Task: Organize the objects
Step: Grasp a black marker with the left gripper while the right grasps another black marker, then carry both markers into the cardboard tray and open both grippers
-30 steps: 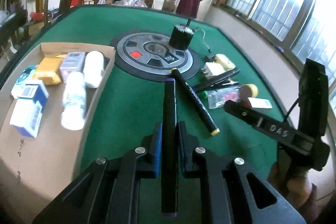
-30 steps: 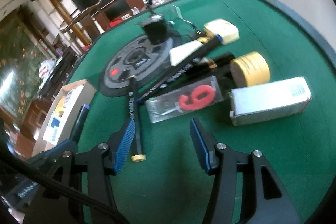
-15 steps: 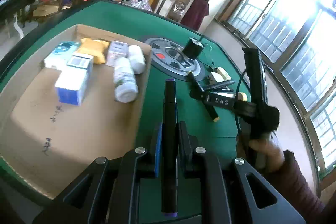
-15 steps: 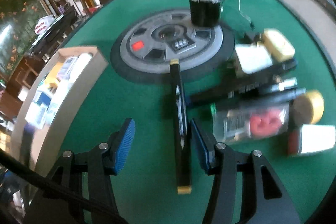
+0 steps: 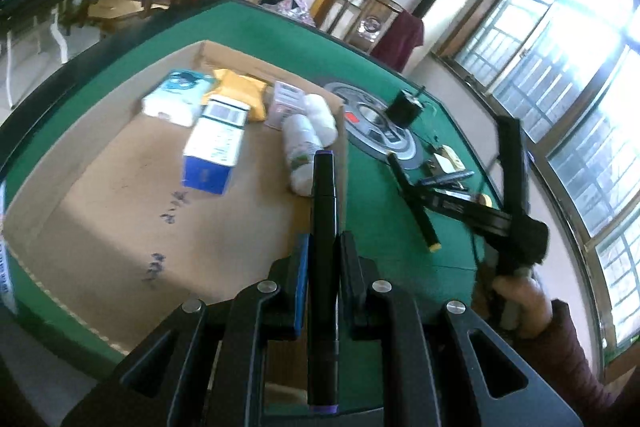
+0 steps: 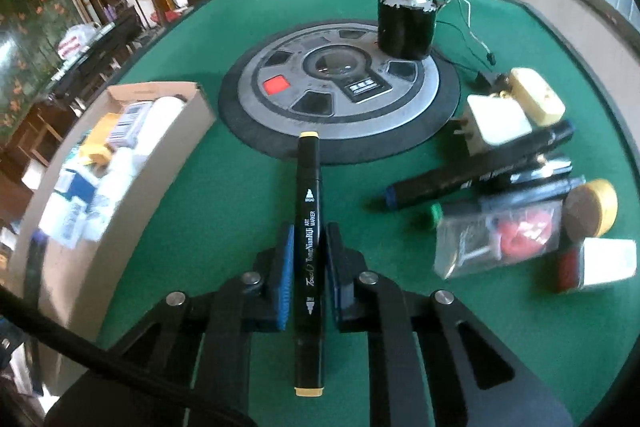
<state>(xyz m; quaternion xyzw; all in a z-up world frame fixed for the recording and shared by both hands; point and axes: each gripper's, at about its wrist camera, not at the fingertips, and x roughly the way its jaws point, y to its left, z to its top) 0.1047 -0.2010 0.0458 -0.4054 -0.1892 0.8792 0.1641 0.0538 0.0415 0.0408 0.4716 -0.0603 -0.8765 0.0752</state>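
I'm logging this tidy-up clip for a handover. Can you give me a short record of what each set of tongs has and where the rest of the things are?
left tongs: shut on purple-tipped marker, above cardboard box
right tongs: jaws just closed on yellow-tipped marker
box contents: white bottles, cartons
still loose on green table: markers, chargers, tape roll

Left gripper (image 5: 323, 259) clamped; right gripper (image 6: 307, 247) jaws just closed tight
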